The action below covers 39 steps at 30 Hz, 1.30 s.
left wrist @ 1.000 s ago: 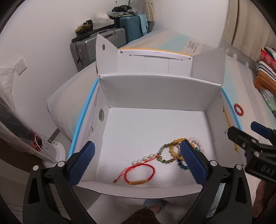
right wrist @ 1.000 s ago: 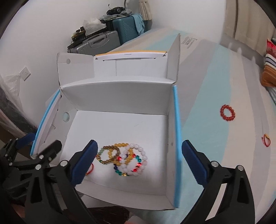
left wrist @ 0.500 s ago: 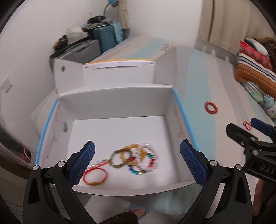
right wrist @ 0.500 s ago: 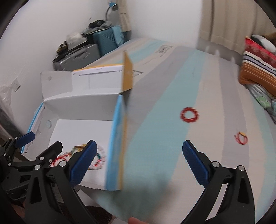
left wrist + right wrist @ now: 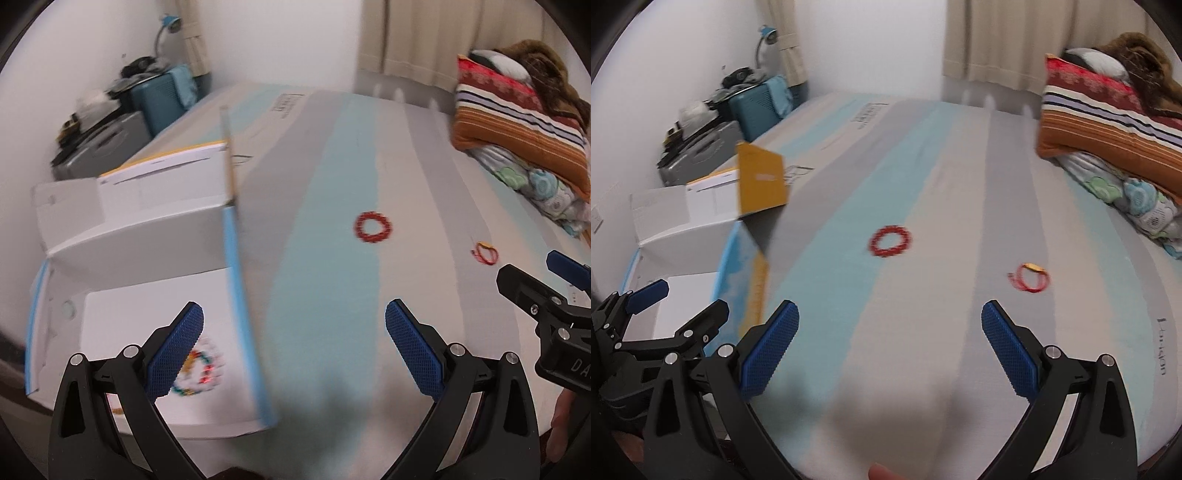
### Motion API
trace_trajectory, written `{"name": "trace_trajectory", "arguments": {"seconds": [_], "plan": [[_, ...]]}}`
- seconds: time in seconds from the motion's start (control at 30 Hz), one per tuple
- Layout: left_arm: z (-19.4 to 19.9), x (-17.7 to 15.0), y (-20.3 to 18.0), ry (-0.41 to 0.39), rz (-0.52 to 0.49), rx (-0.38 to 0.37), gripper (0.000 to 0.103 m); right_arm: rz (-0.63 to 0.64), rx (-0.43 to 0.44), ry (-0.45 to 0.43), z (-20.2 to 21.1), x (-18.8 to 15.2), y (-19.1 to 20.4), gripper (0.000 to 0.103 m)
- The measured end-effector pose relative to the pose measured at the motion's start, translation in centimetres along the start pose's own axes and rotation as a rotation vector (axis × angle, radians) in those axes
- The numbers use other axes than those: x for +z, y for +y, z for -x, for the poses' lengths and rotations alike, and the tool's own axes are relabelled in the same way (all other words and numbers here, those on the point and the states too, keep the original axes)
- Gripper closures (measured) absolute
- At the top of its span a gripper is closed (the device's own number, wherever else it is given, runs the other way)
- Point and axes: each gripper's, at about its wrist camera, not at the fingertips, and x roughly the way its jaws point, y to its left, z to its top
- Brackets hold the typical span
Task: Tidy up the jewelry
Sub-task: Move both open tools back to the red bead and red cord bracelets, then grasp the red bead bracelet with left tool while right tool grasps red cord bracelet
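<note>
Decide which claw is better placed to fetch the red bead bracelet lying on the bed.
Right. The right claw is open and faces the red bead bracelet squarely, while the left claw hangs beside the box.

Your open box (image 5: pixel 155 229) sits at the mattress's (image 5: pixel 923 184) left edge, with what look like several blurred bead bracelets (image 5: pixel 199 373) inside. Right of it, on the mattress, lies a beaded bracelet (image 5: pixel 890 241), a cord bracelet (image 5: pixel 1030 282) farther right. Folded blankets (image 5: pixel 1108 122) are stacked behind, suitcases (image 5: pixel 731 125) beyond the box.
</note>
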Motion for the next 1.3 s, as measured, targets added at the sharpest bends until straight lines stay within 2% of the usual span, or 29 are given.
{"name": "trace_trajectory", "arguments": {"seconds": [0.23,0.37,0.5,0.6,0.77,0.87,0.97,1.03,1.13,1.3], "plan": [[-3.4,2.1,-4.9,0.000,-0.056,-0.036,0.006,-0.091,-0.089,0.008,-2.0,1.7,-6.7,0.008],[-6.0,3.5,-7.1,0.018,-0.070,-0.087,0.006,-0.147,-0.119,0.032,-3.9,2.9,-9.9,0.008],[-9.8,5.0,-9.3,0.058,-0.062,-0.122,0.006,-0.208,-0.116,0.087,-6.9,3.1,-12.8,0.008],[-12.8,6.1,-10.4,0.096,-0.055,-0.147,0.006,-0.208,-0.129,0.136,-9.7,3.6,-14.2,0.008],[-17.9,7.7,-11.4,0.147,-0.041,-0.137,0.006,-0.207,-0.129,0.198,-13.6,4.0,-16.0,0.008],[-21.4,8.6,-11.7,0.183,-0.055,-0.097,0.006,-0.231,-0.113,0.224,-15.7,4.0,-16.9,0.008],[-24.4,9.4,-10.8,0.239,-0.001,-0.105,0.006,-0.232,-0.097,0.256,-18.1,4.1,-17.5,0.008],[-25.9,9.8,-10.5,0.245,0.014,-0.106,0.006,-0.237,-0.087,0.278,-19.5,4.4,-18.0,0.008],[-27.7,10.1,-10.6,0.255,-0.022,-0.065,0.006,-0.220,-0.082,0.294,-21.2,5.0,-18.6,0.008],[-29.8,10.0,-11.1,0.284,-0.062,-0.086,0.006,-0.269,-0.033,0.371,-23.7,5.0,-20.0,0.008]]}}
